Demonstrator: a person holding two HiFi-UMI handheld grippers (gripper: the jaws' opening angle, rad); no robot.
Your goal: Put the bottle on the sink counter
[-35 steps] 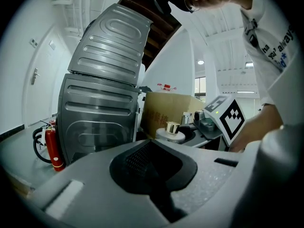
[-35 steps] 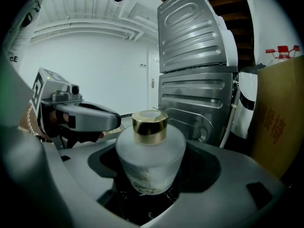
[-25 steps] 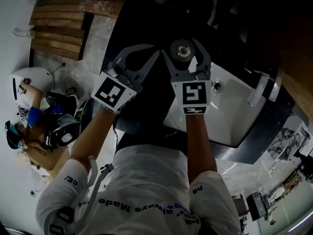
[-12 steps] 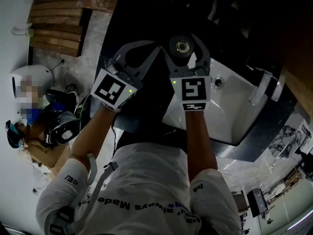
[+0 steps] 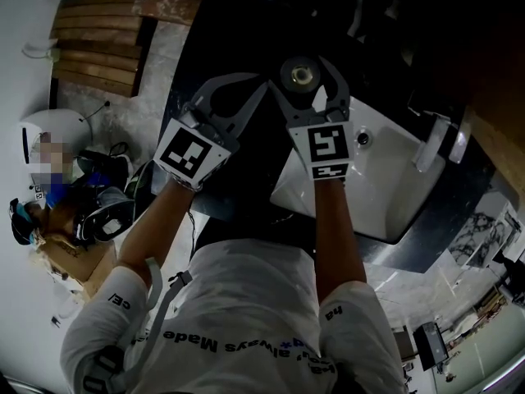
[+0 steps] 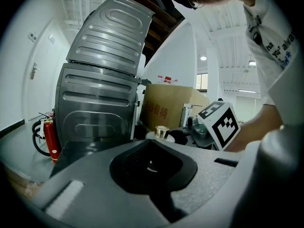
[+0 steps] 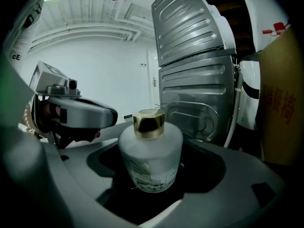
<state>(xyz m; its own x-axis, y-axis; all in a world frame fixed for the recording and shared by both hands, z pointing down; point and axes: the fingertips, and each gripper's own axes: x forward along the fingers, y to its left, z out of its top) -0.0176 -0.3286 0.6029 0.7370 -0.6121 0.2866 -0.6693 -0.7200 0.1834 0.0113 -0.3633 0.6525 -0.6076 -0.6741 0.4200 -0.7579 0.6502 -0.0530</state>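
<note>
At centre left of the head view, you are holding your left gripper (image 5: 234, 90) over the black sink counter (image 5: 215, 39). Its grey curved jaws are standing wide apart with nothing between them. Its own view is showing only an empty dark hollow there, with a grey ribbed metal panel (image 6: 102, 94) and a brown cardboard box (image 6: 173, 109) beyond.

Just to its right, your right gripper (image 5: 305, 84) is clamping the round frosted-white glass bottle with the gold cap (image 7: 150, 158). The jaws are closing on both sides of its body, and the cap is pointing up. The bottle is sitting above the dark counter, just beside the upper-left corner of the white rectangular sink basin (image 5: 385, 195); whether its base is touching the counter, you cannot tell.

Further right, a chrome tap (image 5: 432, 144) is standing at the basin's edge.
</note>
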